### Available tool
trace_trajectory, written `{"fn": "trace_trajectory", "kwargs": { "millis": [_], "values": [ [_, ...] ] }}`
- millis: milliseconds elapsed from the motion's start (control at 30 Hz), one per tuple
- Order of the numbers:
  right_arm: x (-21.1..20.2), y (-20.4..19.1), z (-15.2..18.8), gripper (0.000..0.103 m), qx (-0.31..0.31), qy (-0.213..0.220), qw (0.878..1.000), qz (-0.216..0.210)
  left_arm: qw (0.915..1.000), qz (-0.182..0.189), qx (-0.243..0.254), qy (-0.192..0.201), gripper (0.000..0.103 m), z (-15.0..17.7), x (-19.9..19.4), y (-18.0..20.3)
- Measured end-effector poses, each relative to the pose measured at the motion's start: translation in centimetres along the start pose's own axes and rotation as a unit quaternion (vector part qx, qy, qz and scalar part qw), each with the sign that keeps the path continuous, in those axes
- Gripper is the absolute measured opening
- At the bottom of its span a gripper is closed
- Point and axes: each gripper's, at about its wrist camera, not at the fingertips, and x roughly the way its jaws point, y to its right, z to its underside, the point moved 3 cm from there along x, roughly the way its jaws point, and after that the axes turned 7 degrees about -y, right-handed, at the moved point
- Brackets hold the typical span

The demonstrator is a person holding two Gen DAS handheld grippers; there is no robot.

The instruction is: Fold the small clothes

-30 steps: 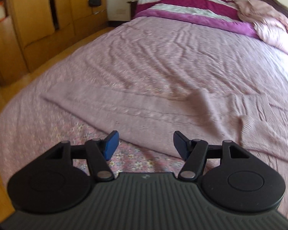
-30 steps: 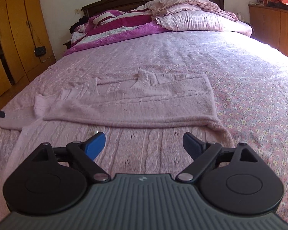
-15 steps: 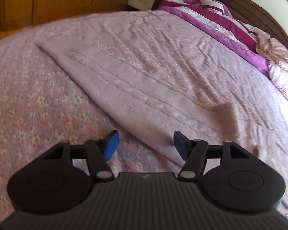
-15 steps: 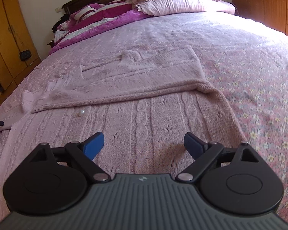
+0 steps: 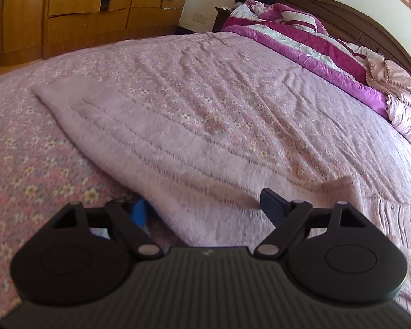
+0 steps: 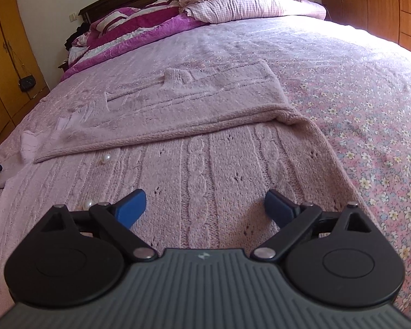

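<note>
Left gripper [image 5: 202, 211]: jaws wide and just been opening; the edge of the sleeve lies between the blue pads, unpinched.
Right gripper [image 6: 205, 205]: jaws spread, nothing clamped, low over the cable-knit front.
Pink cable-knit cardigan [image 6: 194, 170]: spread flat on the bed, one part folded across the body, small pearl buttons [image 6: 106, 159] along one edge.
Long pink sleeve [image 5: 150, 148]: stretched out flat toward the wardrobe.
Floral pink bedspread [image 6: 370, 115]: under the garment.
Wooden wardrobe [image 5: 68, 13]: beyond the bed.
</note>
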Motion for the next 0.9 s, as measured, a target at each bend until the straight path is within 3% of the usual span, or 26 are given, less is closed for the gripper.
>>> {"fn": "trace_trajectory", "kwargs": {
  "millis": [133,333,400,433,467,700,900],
  "values": [
    [0.2,-0.1,0.0,0.098,-0.003,0.005,1.0,0.003,0.9998,0.013,-0.013,0.001,0.084,-1.1,0.7,-0.5],
    [0.3,-0.1,-0.1,0.098,0.003,0.007,1.0,0.005,0.9993,-0.001,0.032,0.016,0.082,-1.4,1.7,0.1],
    [0.2,-0.1,-0.2,0.098,0.008,0.007,1.0,0.003,0.9976,-0.036,0.051,0.029,0.055,-1.3,1.5,0.5],
    [0.1,0.0,-0.2,0.098,0.01,0.007,1.0,0.002,0.9954,-0.056,0.071,0.033,0.023,-1.3,1.5,0.7],
    [0.1,0.1,-0.3,0.098,0.012,0.007,1.0,0.002,0.9939,-0.059,0.087,0.033,0.012,-1.2,1.4,0.8],
    [0.0,0.5,-0.2,0.098,0.023,0.012,1.0,-0.001,0.993,-0.01,0.093,0.073,0.007,-1.5,-2.7,0.8],
    [-0.3,0.7,-0.3,0.098,0.03,0.014,0.999,-0.006,0.9846,0.043,0.117,0.122,0.007,-0.8,-7.5,3.8]
  ]
}}
